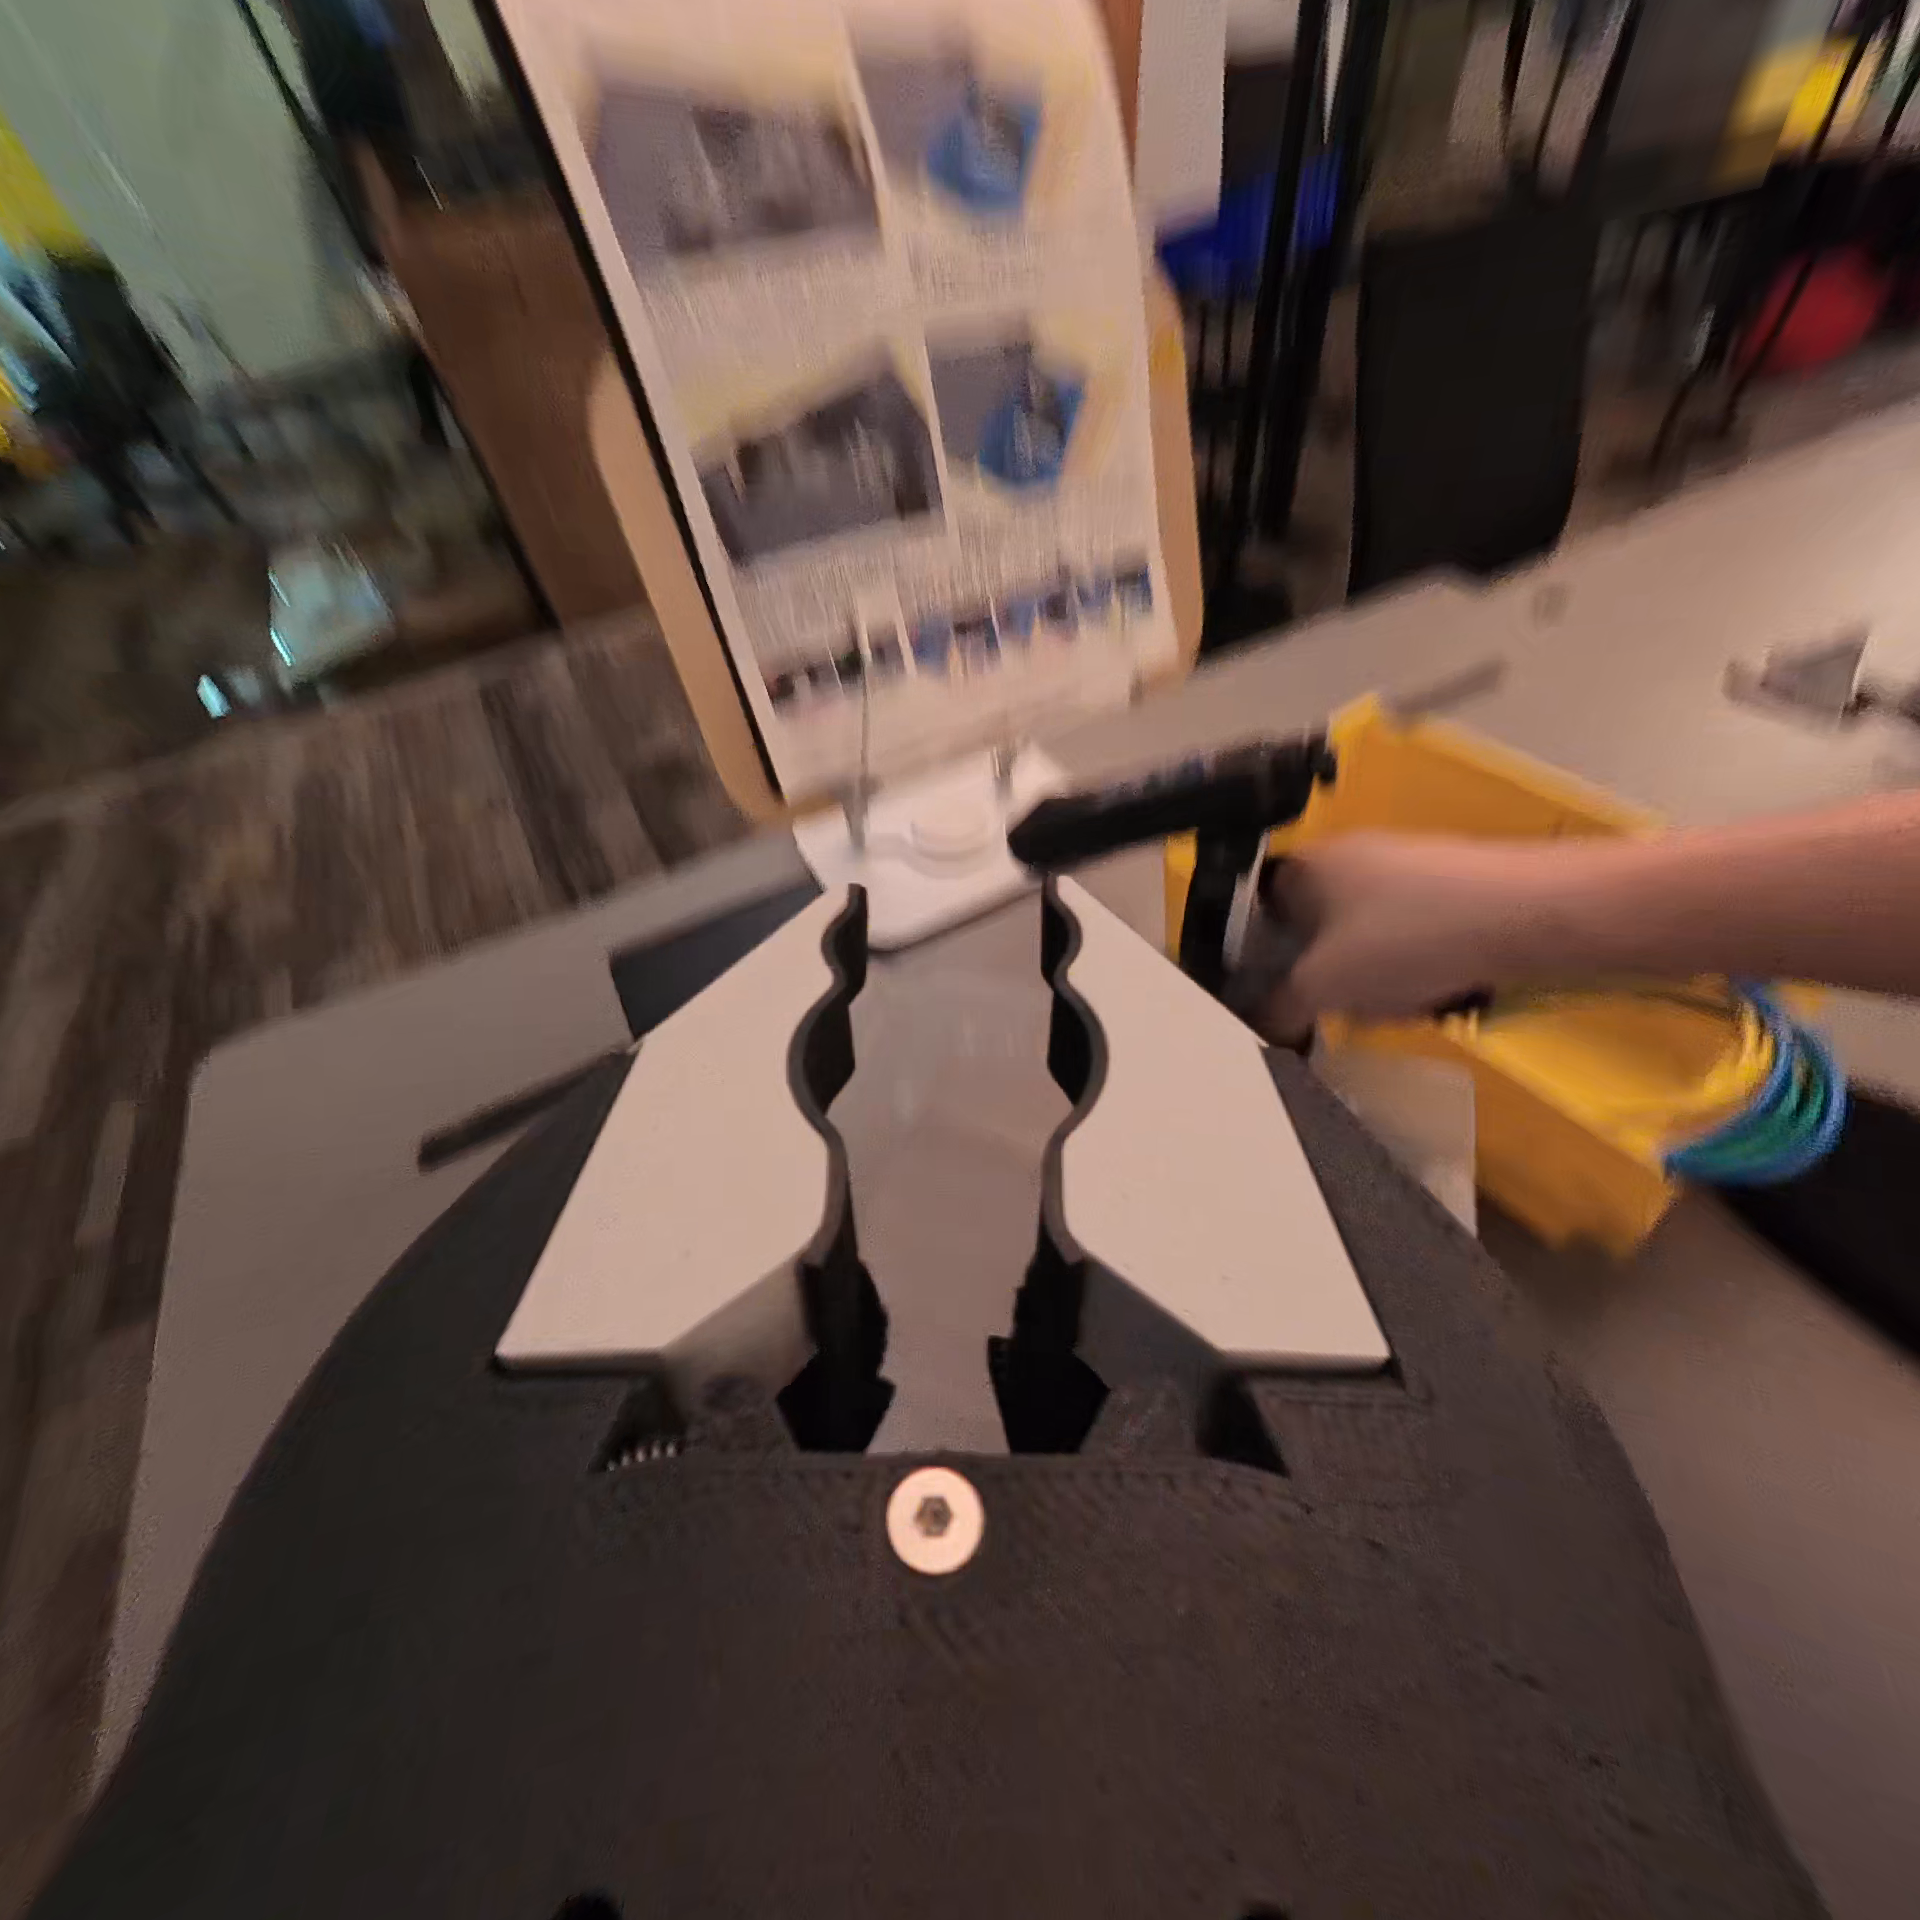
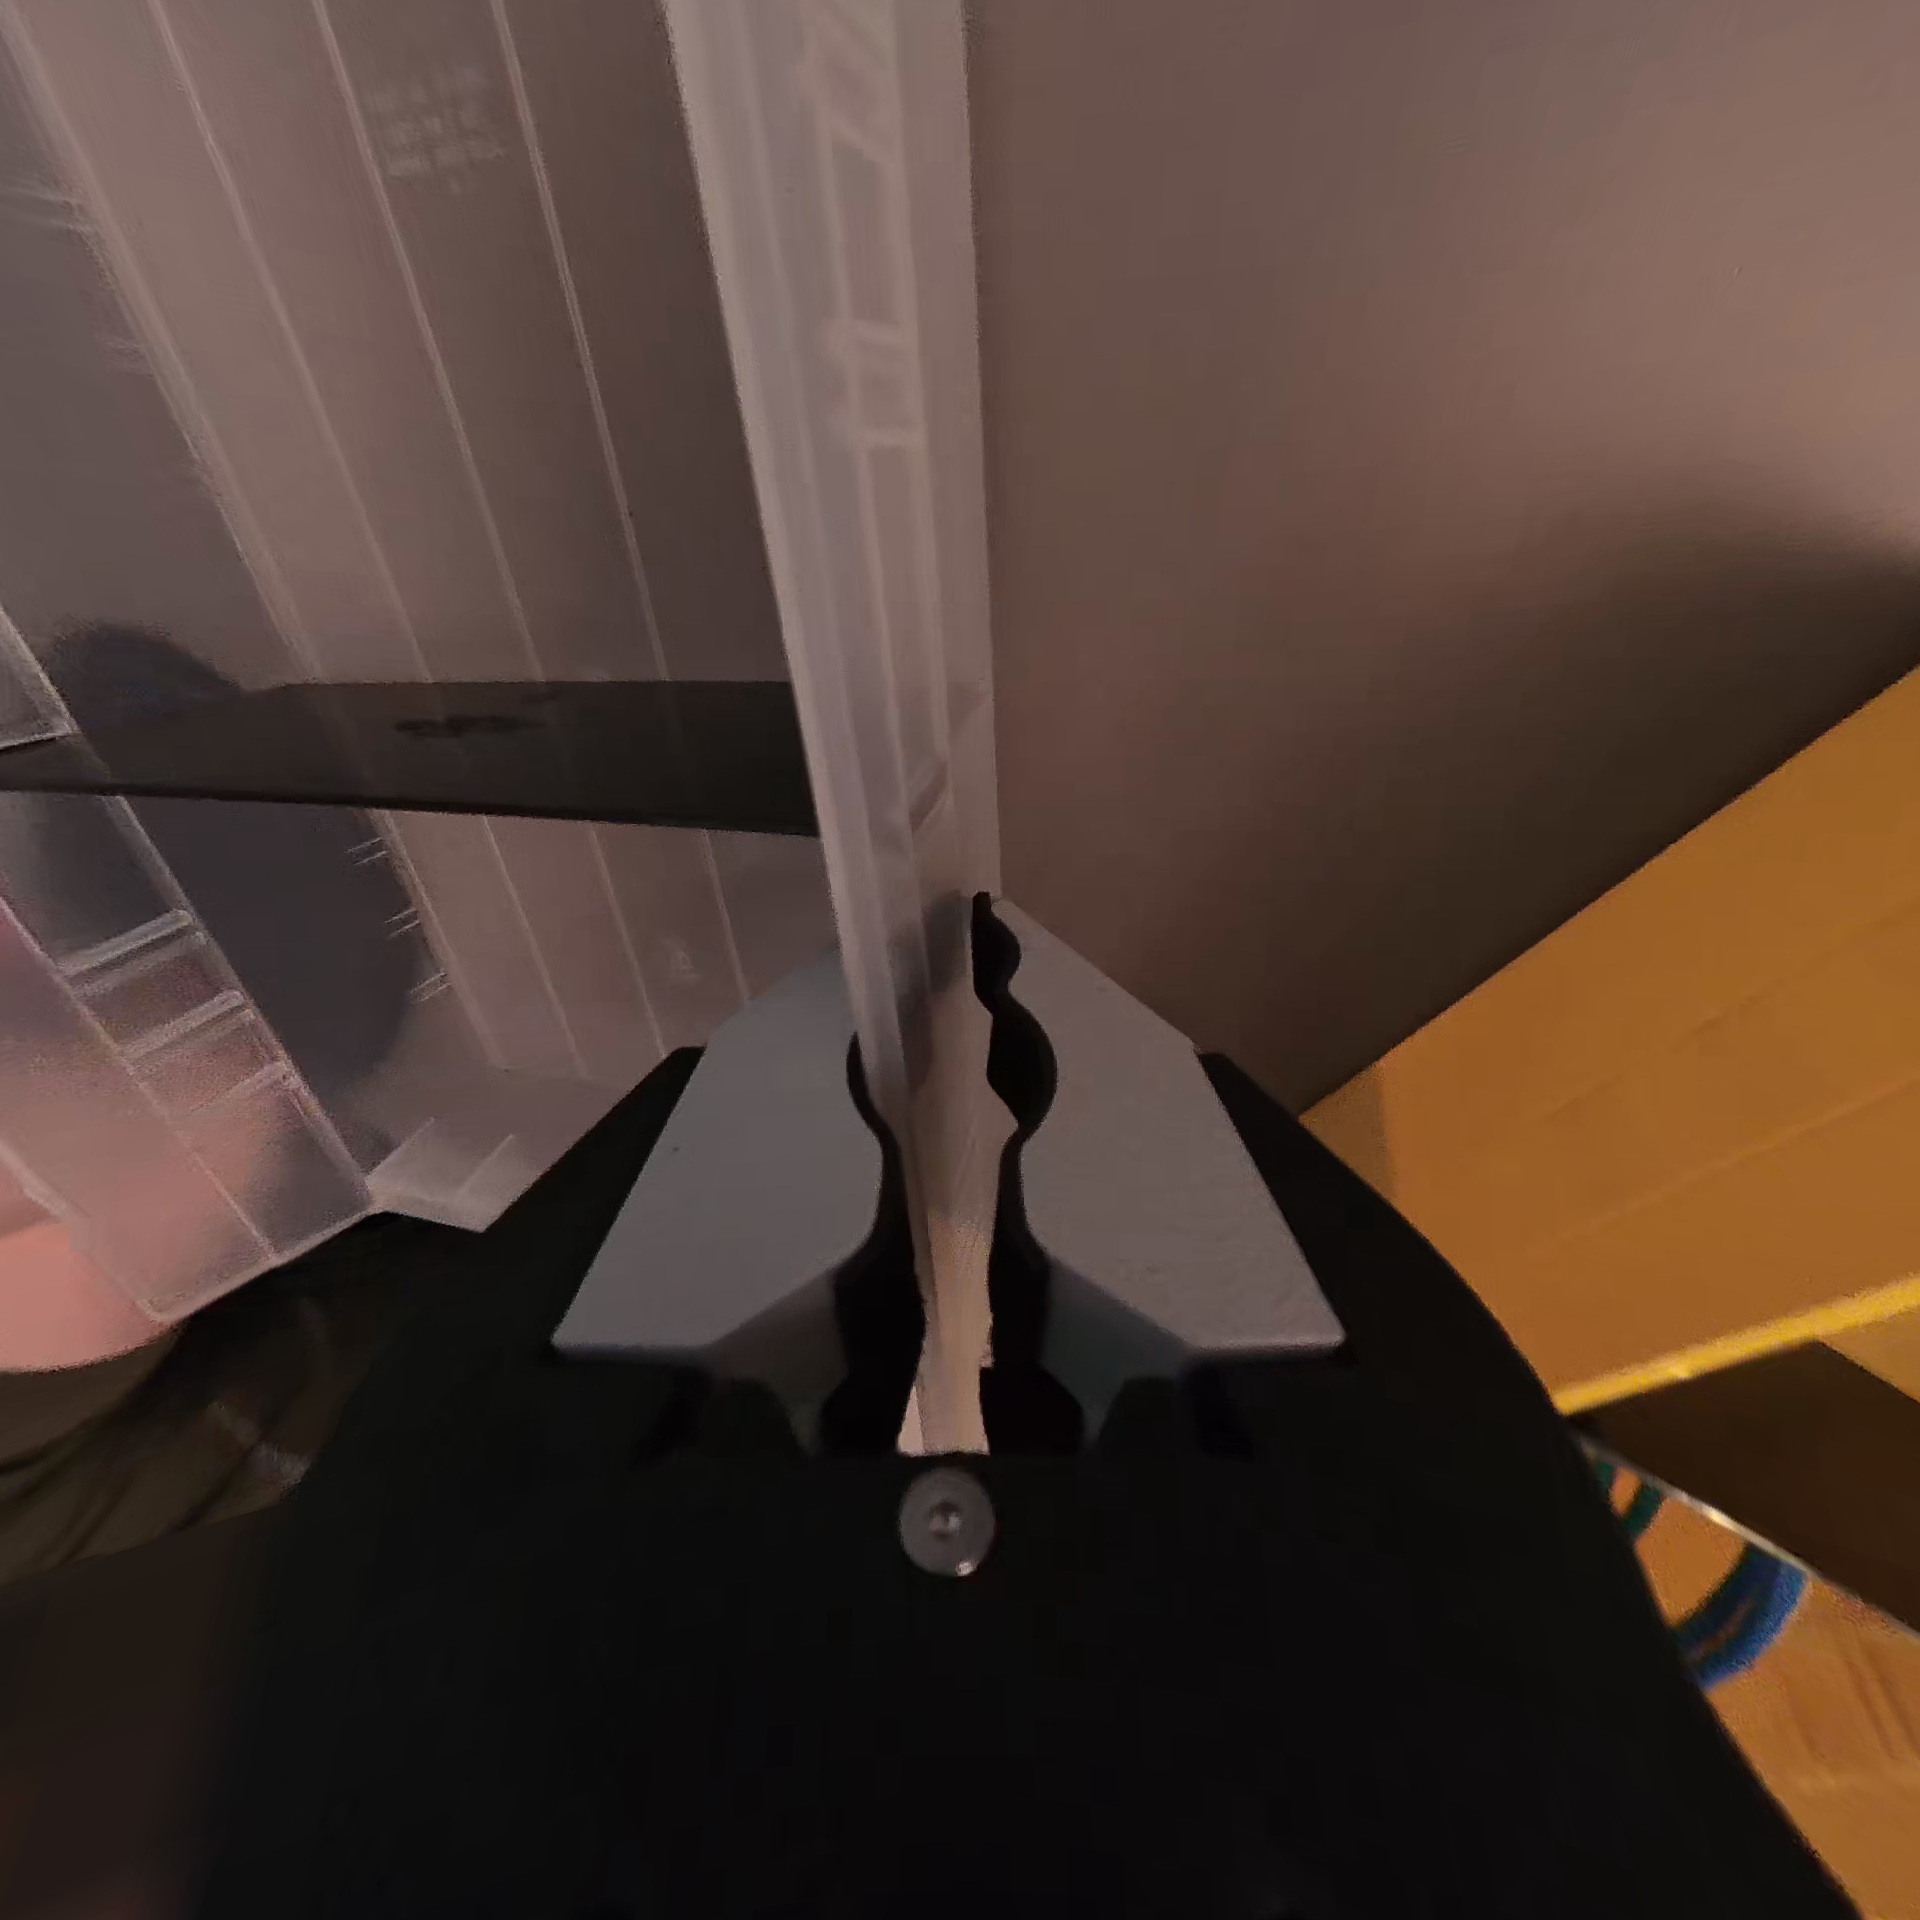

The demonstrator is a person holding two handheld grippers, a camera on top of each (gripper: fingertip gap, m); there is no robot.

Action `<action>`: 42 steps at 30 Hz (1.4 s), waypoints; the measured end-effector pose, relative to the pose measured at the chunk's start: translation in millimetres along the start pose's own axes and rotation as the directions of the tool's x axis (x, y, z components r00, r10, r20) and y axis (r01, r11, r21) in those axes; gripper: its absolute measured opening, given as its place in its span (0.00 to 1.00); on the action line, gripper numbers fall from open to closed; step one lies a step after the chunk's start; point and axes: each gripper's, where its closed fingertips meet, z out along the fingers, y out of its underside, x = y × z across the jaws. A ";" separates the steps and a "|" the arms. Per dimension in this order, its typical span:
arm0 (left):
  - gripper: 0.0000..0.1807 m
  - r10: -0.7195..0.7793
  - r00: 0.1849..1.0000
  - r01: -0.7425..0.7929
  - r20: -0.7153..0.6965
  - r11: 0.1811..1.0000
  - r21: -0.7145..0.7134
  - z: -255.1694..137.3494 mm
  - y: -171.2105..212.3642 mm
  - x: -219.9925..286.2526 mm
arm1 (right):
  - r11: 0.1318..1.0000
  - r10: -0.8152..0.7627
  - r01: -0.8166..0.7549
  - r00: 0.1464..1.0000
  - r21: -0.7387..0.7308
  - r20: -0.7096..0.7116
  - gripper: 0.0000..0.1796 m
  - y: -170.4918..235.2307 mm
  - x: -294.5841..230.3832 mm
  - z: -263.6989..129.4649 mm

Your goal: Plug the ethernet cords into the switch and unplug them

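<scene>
Yellow, blue and green ethernet cords (image 1: 1756, 1091), coiled, hang over the near end of a yellow bin (image 1: 1538, 1122) at 3 o'clock in the left wrist view; a blue loop of them also shows at 4 o'clock in the right wrist view. No switch can be made out in either view, and no cord is held or plugged, so the task appears not yet begun: all plugging and unplugging is left. Right gripper (image 2: 961, 935): fingers closed on the rim of a translucent plastic container (image 2: 312, 520), whose wall runs up from between them to 12 o'clock; a dark band crosses behind it at 9 o'clock. The bin's yellow wall lies at 3 o'clock there. Left gripper (image 1: 956, 904): fingers parted, nothing between them, held above the grey surface (image 1: 312, 1195). In its view, a person's hand (image 1: 1382, 925) at 3 o'clock holds the other tool, just beside the bin. A blurred upright printed sheet (image 1: 883, 364) on a white stand (image 1: 935, 862) rises at 12 o'clock.
</scene>
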 end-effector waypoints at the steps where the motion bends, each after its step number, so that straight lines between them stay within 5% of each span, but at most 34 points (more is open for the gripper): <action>1: 0.18 -0.020 1.000 0.017 0.023 0.993 0.119 -13.4 -17.6 -3.3 | 1.000 -0.020 0.020 1.000 -0.016 0.003 0.03 3.6 -6.4 -6.8; 4: 0.21 -0.119 0.990 0.082 0.076 0.921 0.382 -51.3 -47.8 -21.9 | 0.996 -0.079 0.079 0.997 -0.034 0.008 0.02 15.4 -20.4 -41.0; 9: 0.39 -0.274 0.961 0.233 0.027 0.862 0.451 -57.7 -45.6 -54.5 | 0.997 -0.029 0.027 0.999 0.069 0.036 0.01 50.3 1.9 -129.2; 14: 0.54 -0.412 0.859 0.470 -0.304 0.870 0.150 11.8 -15.5 -19.1 | 0.950 0.146 -0.151 0.989 0.272 0.040 0.02 117.3 89.7 -211.9; 20: 0.53 -0.512 0.729 0.442 -0.454 0.859 -0.259 124.7 41.2 81.2 | 0.754 0.452 -0.451 0.884 0.477 0.121 0.01 237.5 226.8 -257.5; 24: 0.50 -0.525 0.705 0.321 -0.476 0.835 -0.447 179.5 95.3 162.1 | 0.594 0.635 -0.601 0.758 0.535 0.148 0.02 325.8 304.6 -247.2; 30: 0.47 -0.508 0.710 0.160 -0.487 0.790 -0.592 201.7 154.8 232.0 | 0.408 0.758 -0.756 0.593 0.512 0.272 0.02 415.8 361.4 -187.1; 33: 0.44 -0.419 0.774 0.050 -0.475 0.788 -0.614 206.7 176.8 236.0 | 0.373 0.761 -0.791 0.560 0.485 0.327 0.03 441.3 371.8 -156.8; 34: 0.36 -0.436 0.751 0.041 -0.496 0.781 -0.624 204.2 176.7 239.8 | 0.367 0.763 -0.799 0.552 0.476 0.337 0.03 447.0 374.1 -147.4; 42: 0.22 -0.423 0.718 -0.118 -0.552 0.708 -0.696 184.1 183.5 208.1 | 0.408 0.741 -0.798 0.573 0.444 0.349 0.04 449.7 375.1 -90.8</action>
